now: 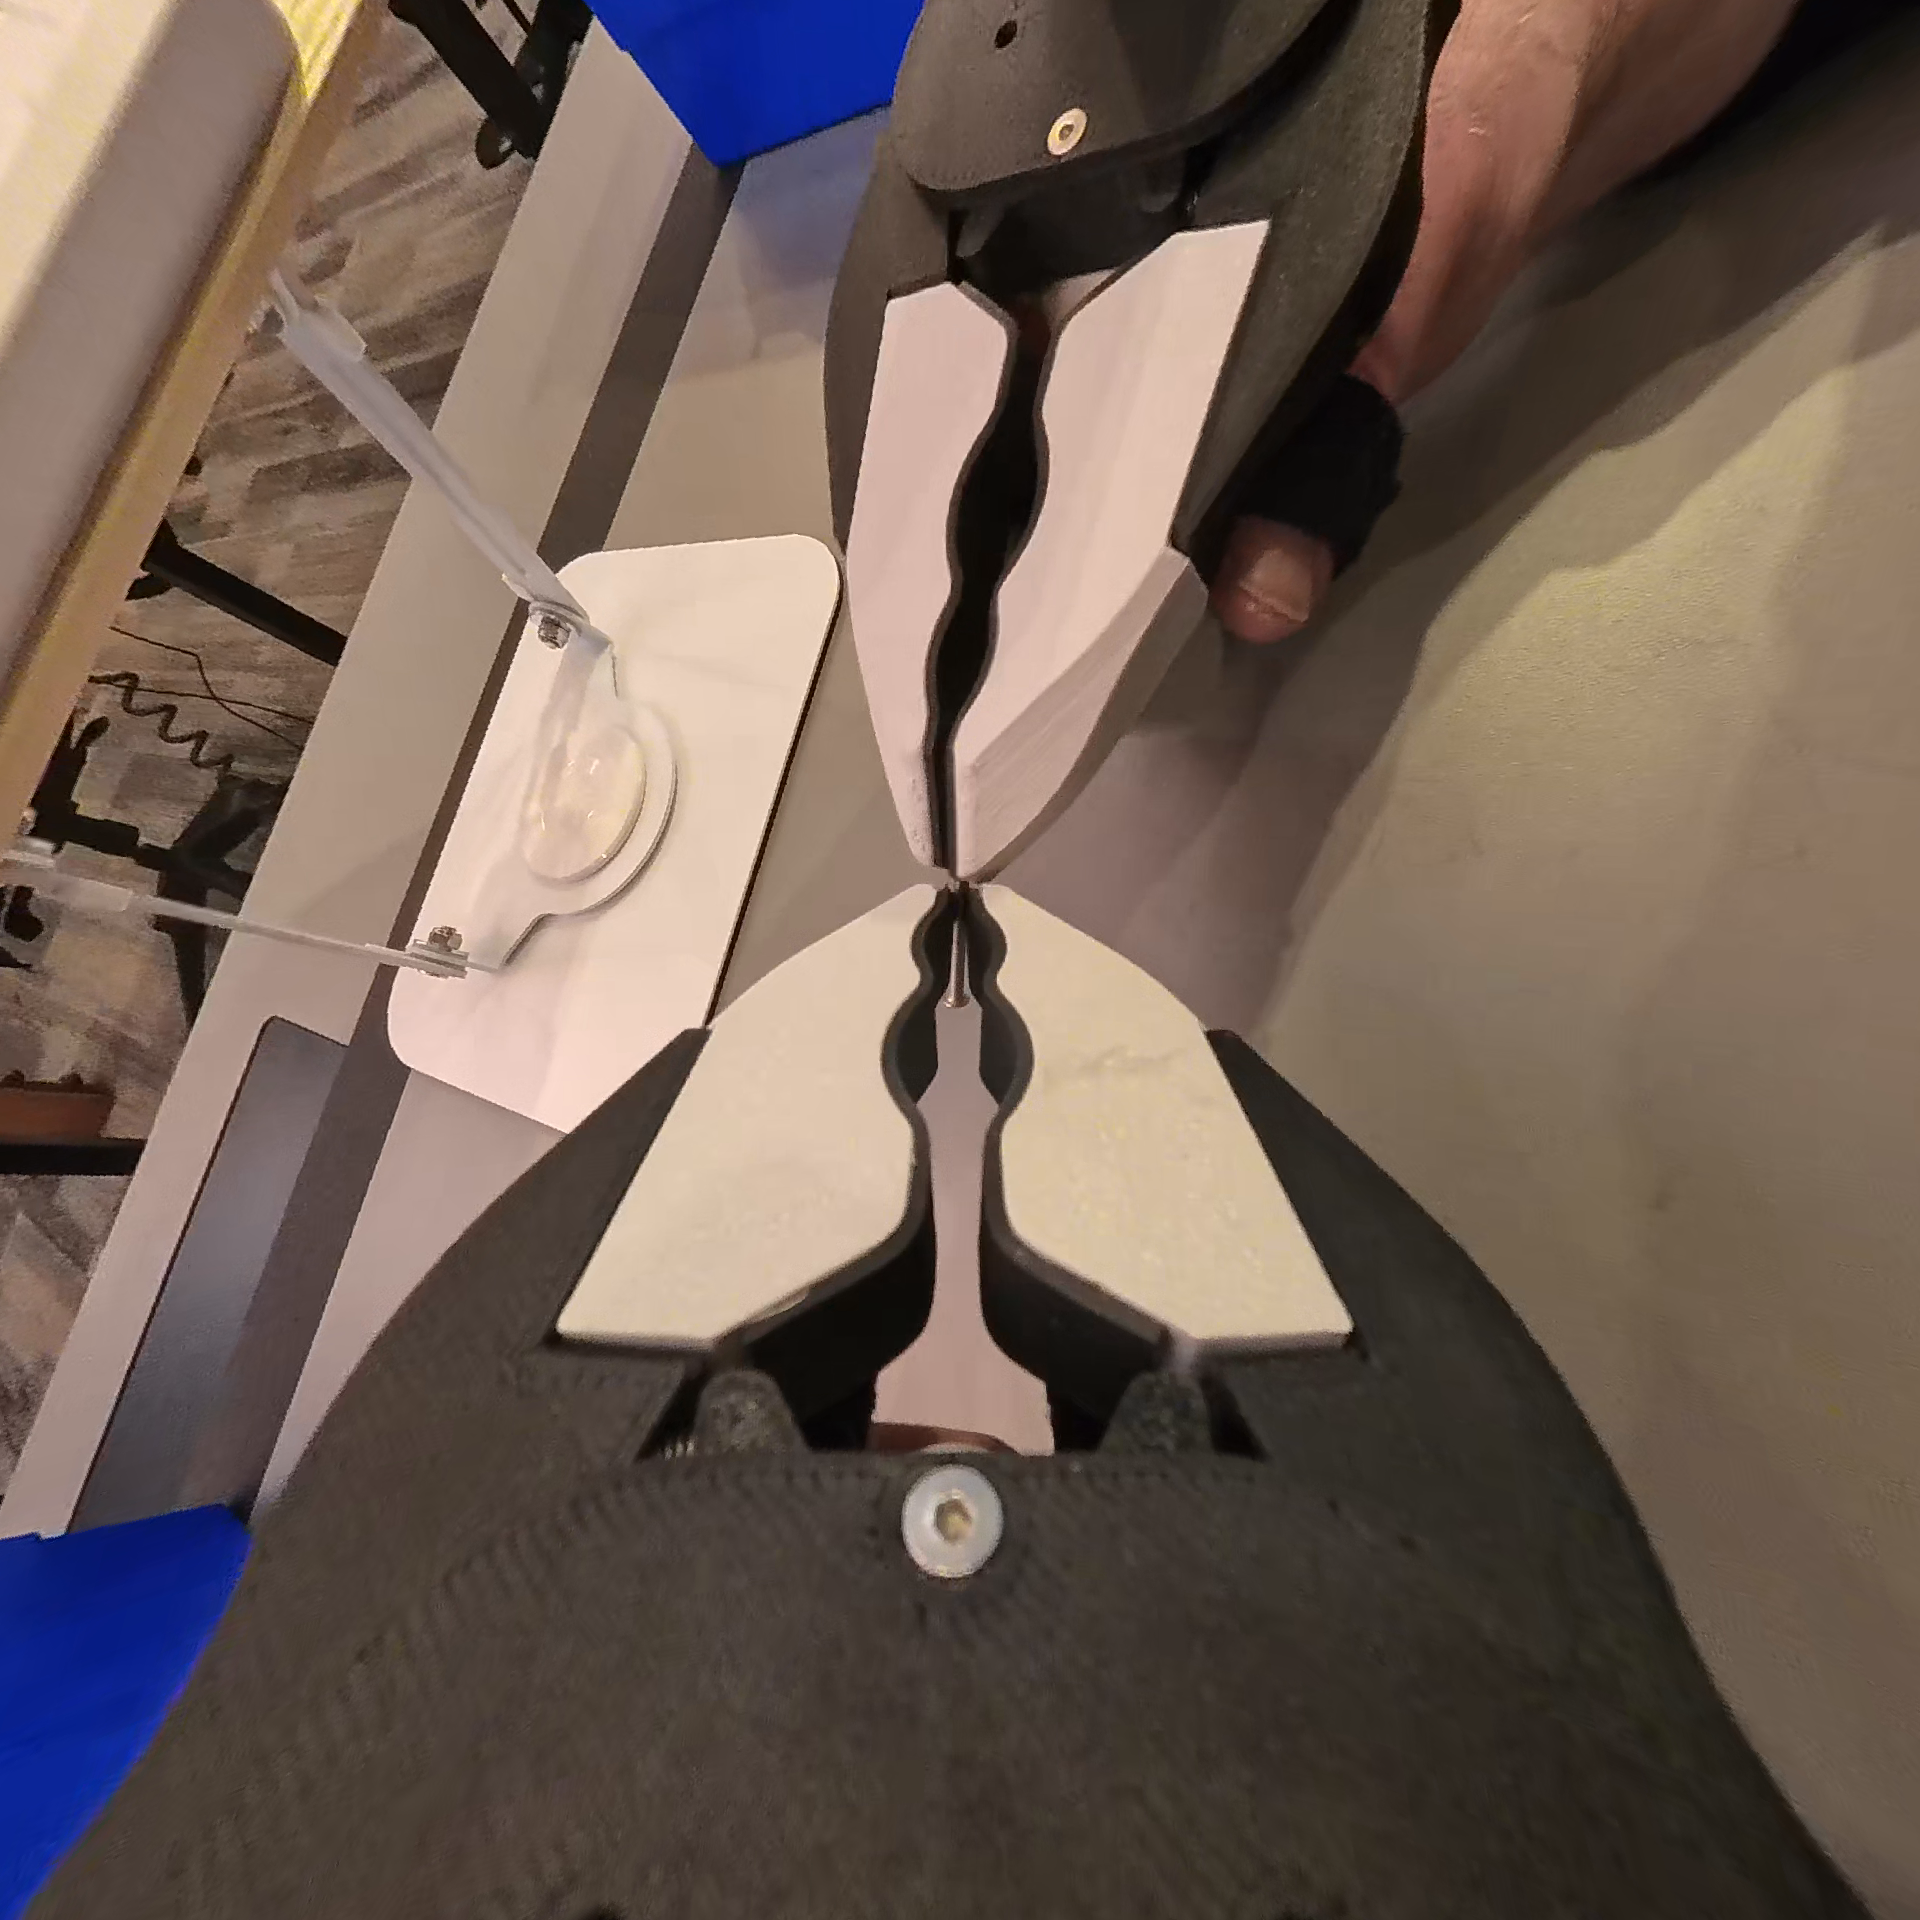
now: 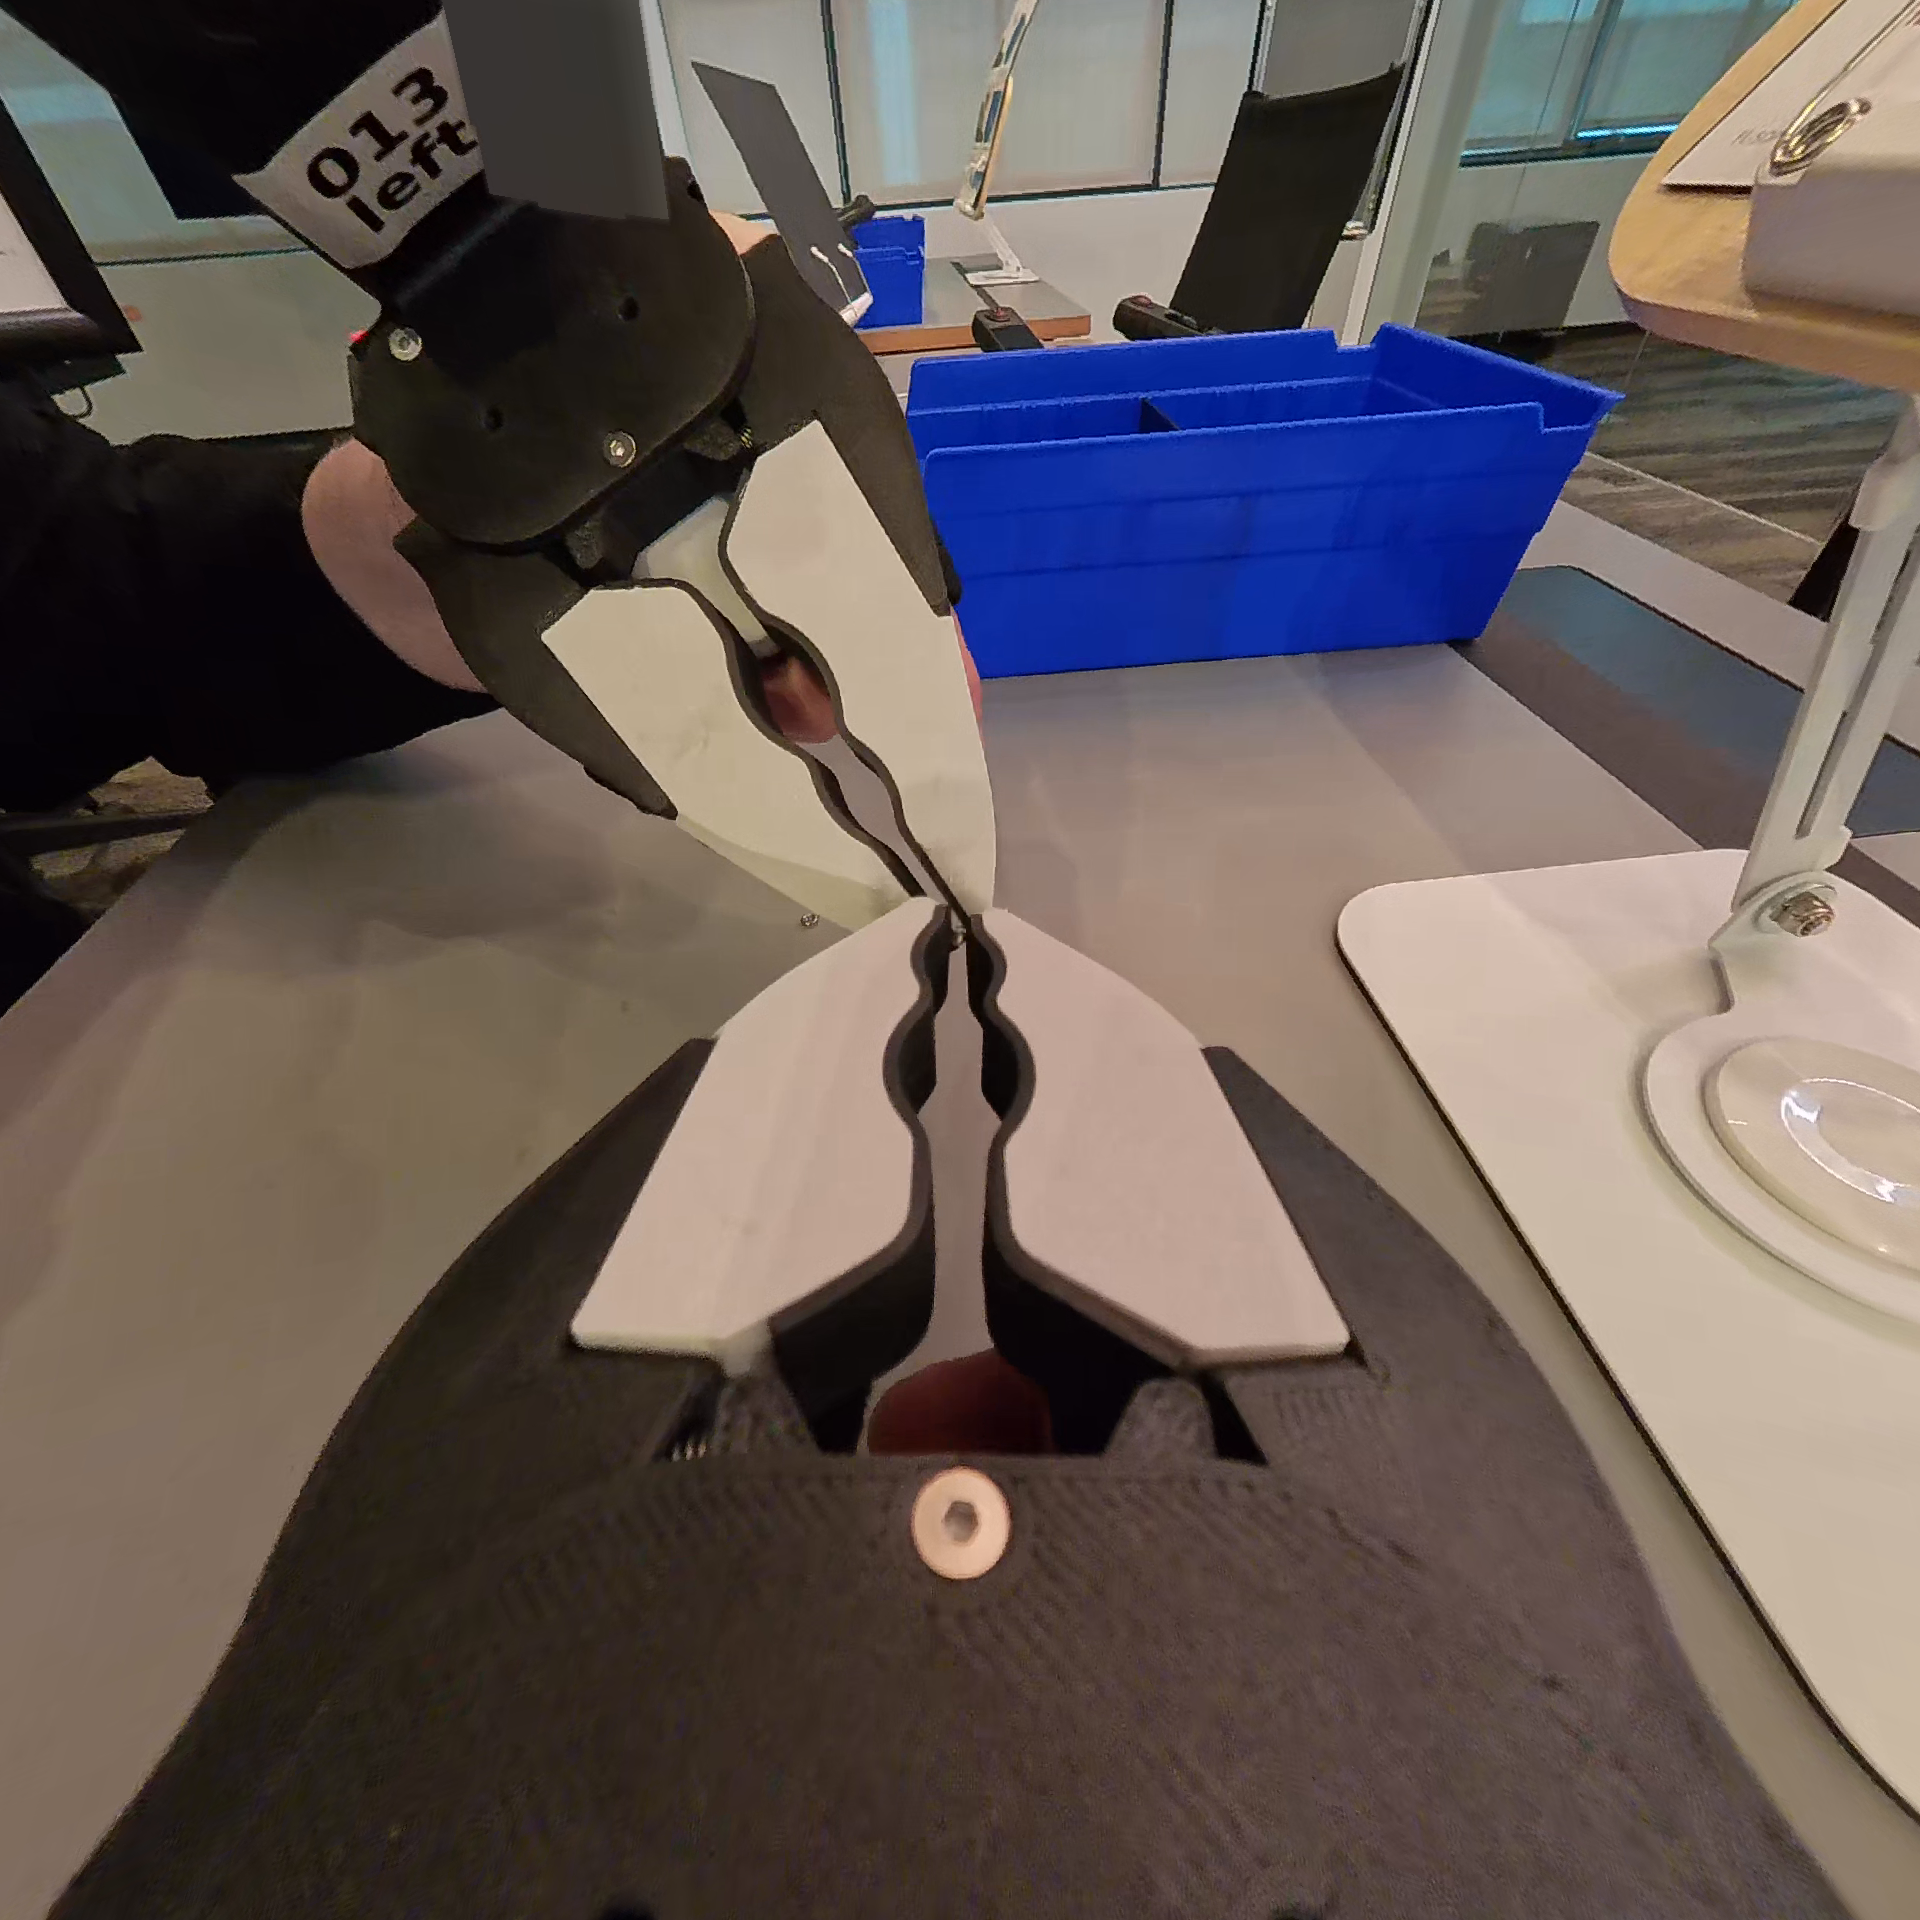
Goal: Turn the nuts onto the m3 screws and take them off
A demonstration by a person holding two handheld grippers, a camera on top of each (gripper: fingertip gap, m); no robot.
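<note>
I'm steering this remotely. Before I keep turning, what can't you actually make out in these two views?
- Nut: left wrist view shows the screw held by the left gripper; any nut sits behind the right gripper fingers.
- Thread engagement: right wrist view, contact point too small, hidden by fingers.
- Blue bin contents: right wrist view, walls hide them.
- Small item on the table: too small to identify.

My left gripper pinches a thin screw — its front end vanishes between the tips. The nut is too small to make out where my right gripper meets it. The blue bin is cut off by the top edge.
</note>
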